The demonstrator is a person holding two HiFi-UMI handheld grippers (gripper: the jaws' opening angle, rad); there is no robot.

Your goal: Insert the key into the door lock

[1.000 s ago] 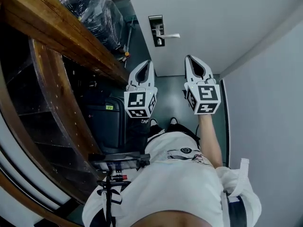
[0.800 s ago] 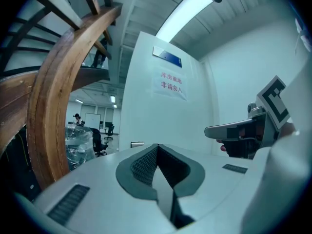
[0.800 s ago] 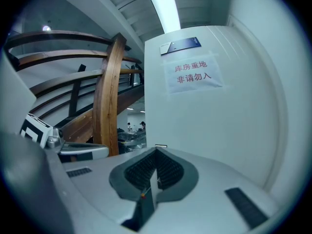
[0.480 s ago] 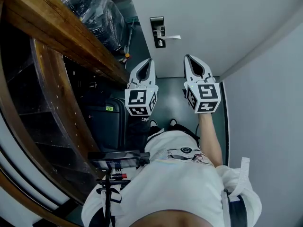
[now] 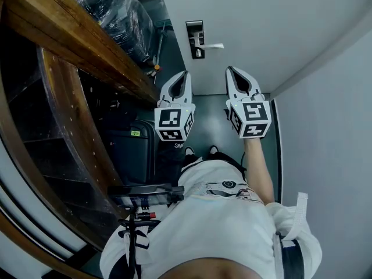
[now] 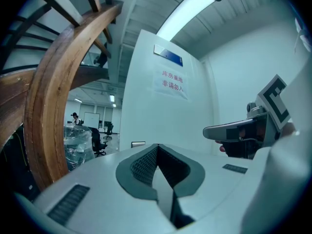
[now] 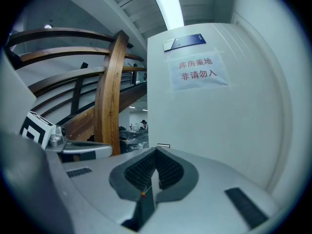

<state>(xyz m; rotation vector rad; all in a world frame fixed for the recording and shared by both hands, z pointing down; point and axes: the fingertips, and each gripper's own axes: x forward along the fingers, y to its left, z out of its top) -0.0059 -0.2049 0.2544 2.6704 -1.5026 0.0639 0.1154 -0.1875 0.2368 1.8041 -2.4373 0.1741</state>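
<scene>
1. Person in a white shirt (image 5: 226, 225) stands facing a white door (image 5: 261, 16). Each hand holds a two-jaw gripper, and the two sit side by side, both pointing at the door.
2. Door lock (image 5: 196, 39) is a dark upright plate on the door. It has a silver lever handle (image 5: 213, 45) that points right. It sits at the grippers' 12 o'clock, well apart from both tips.
3. Left gripper (image 5: 184, 74) is clenched. Its ribbed pads (image 6: 144, 165) are pressed together, with nothing seen between them.
4. Right gripper (image 5: 232, 70) is clenched too. A thin pale sliver (image 7: 151, 177) with a small orange speck (image 7: 143, 193) sits in the seam between its pads. I cannot tell whether that sliver is the key.
5. Paper sign (image 7: 197, 68) with red characters is stuck high on the door, just below a small blue plaque (image 7: 184, 42).
6. Curved wooden stair rail (image 5: 75, 34) runs past at the person's 9 o'clock.
7. Plastic-wrapped bundle (image 5: 119, 13) lies beyond the rail at about 11 o'clock.
8. Black case (image 5: 131, 150) stands on the floor near the person's left foot.
</scene>
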